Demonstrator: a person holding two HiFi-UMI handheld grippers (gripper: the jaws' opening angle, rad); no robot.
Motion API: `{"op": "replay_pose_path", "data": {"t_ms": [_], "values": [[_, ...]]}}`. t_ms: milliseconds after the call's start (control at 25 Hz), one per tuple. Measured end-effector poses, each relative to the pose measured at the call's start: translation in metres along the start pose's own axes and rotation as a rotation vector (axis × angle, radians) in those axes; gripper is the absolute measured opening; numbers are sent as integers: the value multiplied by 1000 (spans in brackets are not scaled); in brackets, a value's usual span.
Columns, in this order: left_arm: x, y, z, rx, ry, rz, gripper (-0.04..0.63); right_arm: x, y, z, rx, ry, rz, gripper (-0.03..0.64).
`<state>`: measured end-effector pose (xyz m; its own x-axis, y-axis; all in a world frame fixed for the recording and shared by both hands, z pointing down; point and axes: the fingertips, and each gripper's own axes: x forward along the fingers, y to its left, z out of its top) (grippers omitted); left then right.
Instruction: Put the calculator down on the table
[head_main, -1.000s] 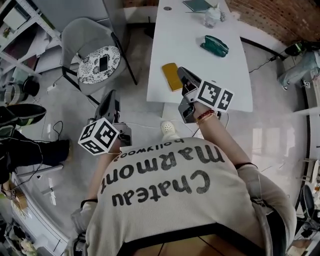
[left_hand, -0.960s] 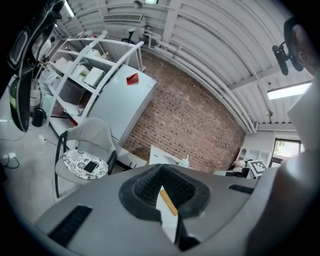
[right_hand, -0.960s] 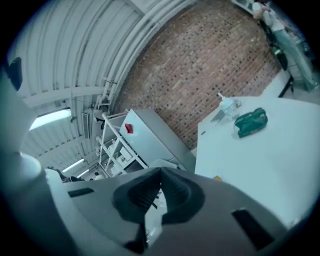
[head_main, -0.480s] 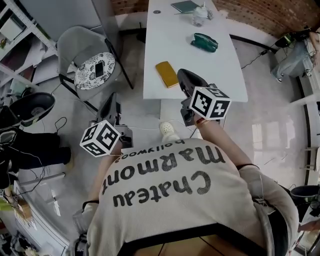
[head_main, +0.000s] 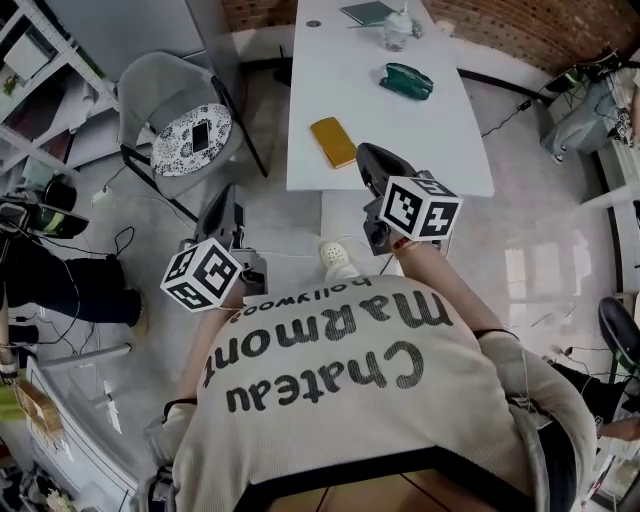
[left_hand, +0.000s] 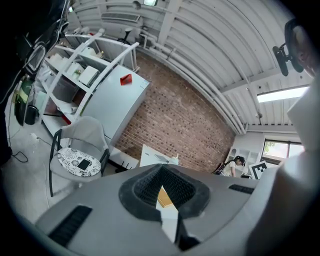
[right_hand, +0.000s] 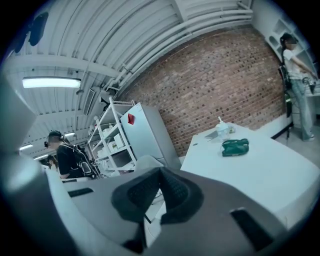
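Your right gripper (head_main: 372, 162) is closed and empty, and so is the left gripper (head_main: 222, 203). What I take for the calculator, a flat yellow rounded slab (head_main: 333, 142), lies on the white table (head_main: 430, 140). It sits just ahead-left of the right jaws, much nearer them than the left, long axis pointing away.

White desk (head_main: 400, 130), yellow calculator (head_main: 333, 141), dark green pouch (head_main: 406, 81), red brick wall (head_main: 540, 30), black-white floral chair cushion (head_main: 180, 145).

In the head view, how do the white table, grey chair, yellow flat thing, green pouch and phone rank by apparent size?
Largest to smallest:
1. white table
2. grey chair
3. yellow flat thing and green pouch: they look about alike, so I won't rank them
4. phone on the chair seat
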<state>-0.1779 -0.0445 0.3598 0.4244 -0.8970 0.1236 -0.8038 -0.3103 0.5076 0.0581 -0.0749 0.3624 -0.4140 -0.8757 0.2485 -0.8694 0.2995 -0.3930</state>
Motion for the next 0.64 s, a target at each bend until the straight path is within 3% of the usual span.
{"op": "replay_pose_path", "data": {"t_ms": [640], "values": [[9,-7,-10,6,17,-7,3,-4,-10,-7,1,13,-16,3]]}}
